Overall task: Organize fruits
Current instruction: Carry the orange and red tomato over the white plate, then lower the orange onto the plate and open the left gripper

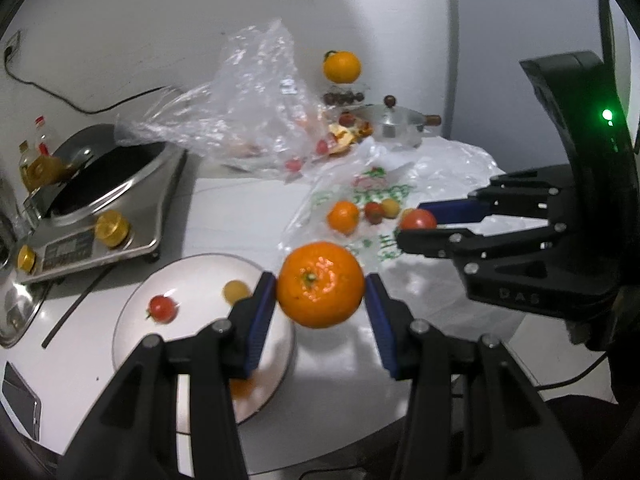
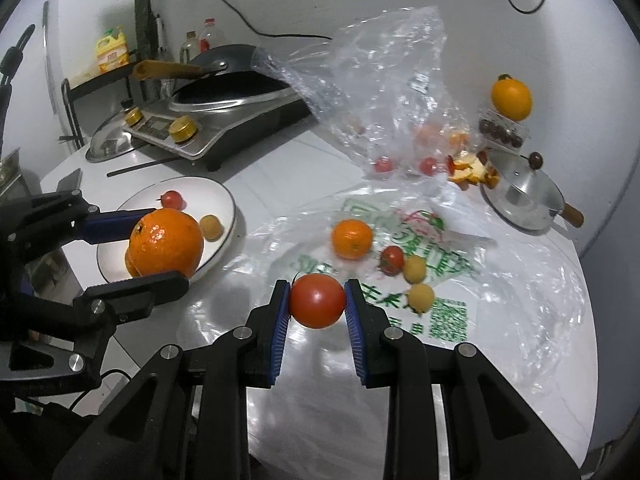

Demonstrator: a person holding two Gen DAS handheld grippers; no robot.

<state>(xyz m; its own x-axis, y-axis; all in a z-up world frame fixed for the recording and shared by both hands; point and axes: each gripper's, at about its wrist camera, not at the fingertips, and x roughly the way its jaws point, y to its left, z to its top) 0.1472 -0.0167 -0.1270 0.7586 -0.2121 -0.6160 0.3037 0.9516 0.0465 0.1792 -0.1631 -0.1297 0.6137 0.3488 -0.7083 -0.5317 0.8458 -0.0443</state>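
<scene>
Gripping an orange [image 1: 320, 284], the left gripper [image 1: 320, 292] has both blue pads pressed on the fruit's sides, held above the counter at the right edge of the white plate [image 1: 132, 320]. Right gripper [image 2: 317, 306] clamps a red tomato [image 2: 317, 300] over the printed plastic bag [image 2: 452, 312]. Plate carries a cherry tomato [image 1: 163, 308] and a yellow fruit [image 1: 235, 291]. A second orange [image 2: 352, 239] lies on the bag.

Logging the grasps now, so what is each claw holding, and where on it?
Left claw pinches an orange across its sides, stem facing the camera. Right claw pinches a red tomato across its sides.
</scene>
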